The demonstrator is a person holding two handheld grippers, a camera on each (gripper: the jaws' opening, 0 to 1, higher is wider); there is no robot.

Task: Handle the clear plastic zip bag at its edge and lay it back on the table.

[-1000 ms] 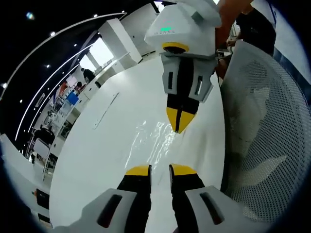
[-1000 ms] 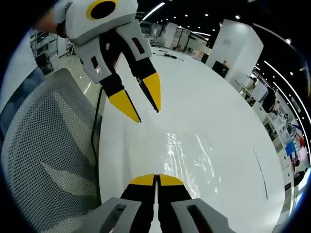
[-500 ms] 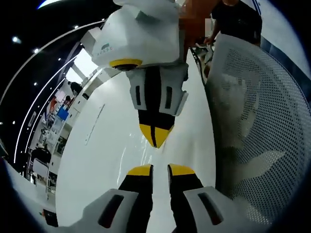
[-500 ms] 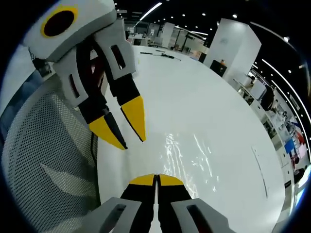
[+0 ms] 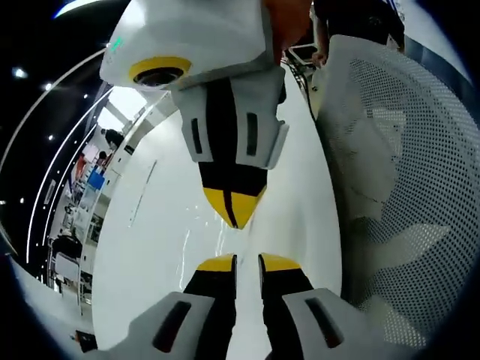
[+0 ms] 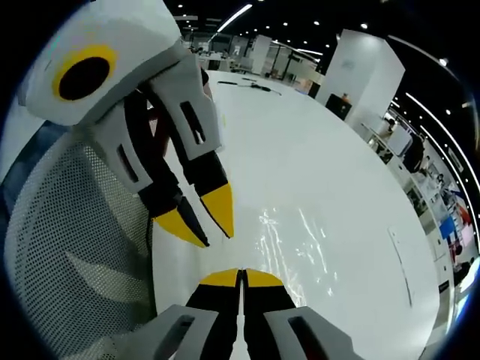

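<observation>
Yellow tips of my right gripper [image 6: 241, 278] are pressed together with only a hairline seam between the fingers, and the near edge of the clear plastic zip bag [image 6: 294, 241] runs in under them, so I judge they have that edge pinched, though the film is too thin to show at the seam. My left gripper [image 5: 246, 262] has a narrow gap between its fingers; I cannot tell whether any film sits in that gap. In the left gripper view the right gripper comes down from above with its closed tips almost meeting mine, and the bag [image 5: 196, 247] is a faint glinting sheet just beyond and to the left of them.

From the right fingers outward, the bag lies ahead and slightly to the right, flat and wrinkled on the white counter [image 6: 330, 157], its length running away from me across the surface. In the right gripper view the left gripper [image 6: 204, 219] hangs just above the bag's near left corner, tips slightly parted. So both hands crowd the same near edge, the right one being the one in contact. A grey mesh chair back [image 6: 67, 247] stands just off the counter's edge on my left
</observation>
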